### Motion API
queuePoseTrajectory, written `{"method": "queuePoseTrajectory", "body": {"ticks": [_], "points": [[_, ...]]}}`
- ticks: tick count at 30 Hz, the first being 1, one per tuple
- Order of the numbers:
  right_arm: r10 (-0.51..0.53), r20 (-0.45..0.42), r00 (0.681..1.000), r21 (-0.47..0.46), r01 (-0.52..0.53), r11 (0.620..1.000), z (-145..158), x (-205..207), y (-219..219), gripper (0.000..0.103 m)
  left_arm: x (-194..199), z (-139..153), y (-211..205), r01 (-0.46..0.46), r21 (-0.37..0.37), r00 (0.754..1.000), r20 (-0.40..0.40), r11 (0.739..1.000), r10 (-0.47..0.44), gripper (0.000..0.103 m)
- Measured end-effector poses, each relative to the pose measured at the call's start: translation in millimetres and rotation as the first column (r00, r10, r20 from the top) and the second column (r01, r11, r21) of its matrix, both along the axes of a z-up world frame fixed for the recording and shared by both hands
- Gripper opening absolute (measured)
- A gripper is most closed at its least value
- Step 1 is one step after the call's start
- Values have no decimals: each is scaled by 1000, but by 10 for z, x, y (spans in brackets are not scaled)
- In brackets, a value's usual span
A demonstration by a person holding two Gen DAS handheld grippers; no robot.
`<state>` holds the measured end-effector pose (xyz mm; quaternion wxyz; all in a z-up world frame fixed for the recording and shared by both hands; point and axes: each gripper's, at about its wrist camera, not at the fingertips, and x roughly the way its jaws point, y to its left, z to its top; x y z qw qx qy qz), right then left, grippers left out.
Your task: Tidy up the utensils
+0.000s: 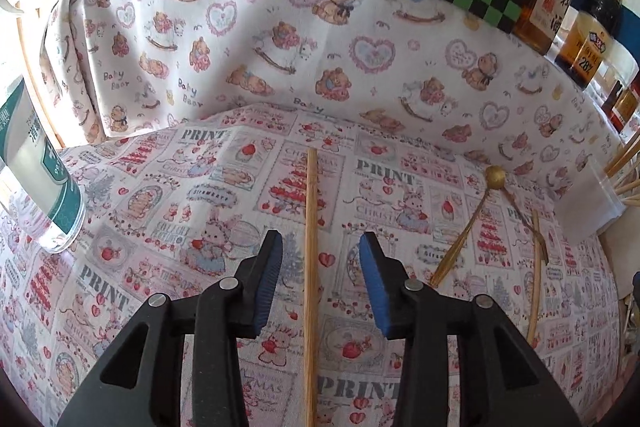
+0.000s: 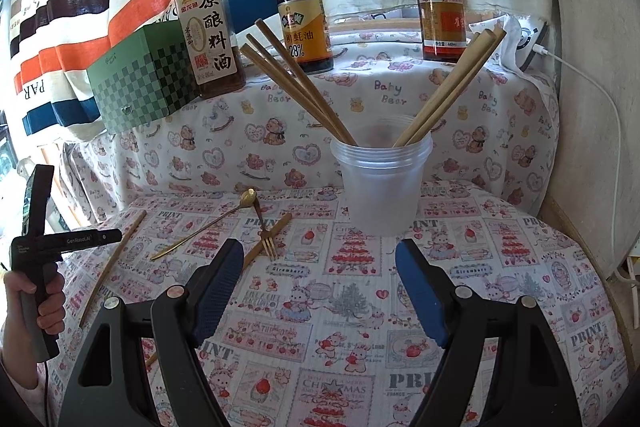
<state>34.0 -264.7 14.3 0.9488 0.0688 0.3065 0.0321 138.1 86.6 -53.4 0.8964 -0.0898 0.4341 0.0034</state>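
Desk [image 2: 520, 287]: patterned cloth, utensils scattered.
Cup [image 2: 382, 187]: five chopsticks [image 2: 304, 87] already stowed.
Left gripper [image 1: 320, 247]: open, straddling a loose chopstick [image 1: 311, 247].
Right gripper [image 2: 320, 255]: open, empty.
Left over: second chopstick [image 2: 256, 251], spoon [image 2: 208, 227], fork [image 2: 266, 235].

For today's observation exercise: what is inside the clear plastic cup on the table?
The clear plastic cup holds five wooden chopsticks, three leaning left and two leaning right. Their lower ends are blurred behind the frosted wall, so anything else at the bottom cannot be made out.
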Motion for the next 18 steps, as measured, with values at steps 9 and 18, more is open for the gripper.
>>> {"method": "queuePoseTrajectory", "body": {"ticks": [9,18], "points": [[7,-17,1000,8,-7,1000,-6,9,-5,80,-10,-103,-174,62,3,997,-43,998,-61,0],[6,-17,1000,7,-5,1000,-3,8,-4,80,-78,47,-190,59,49,998,32,997,-60,7]]}}
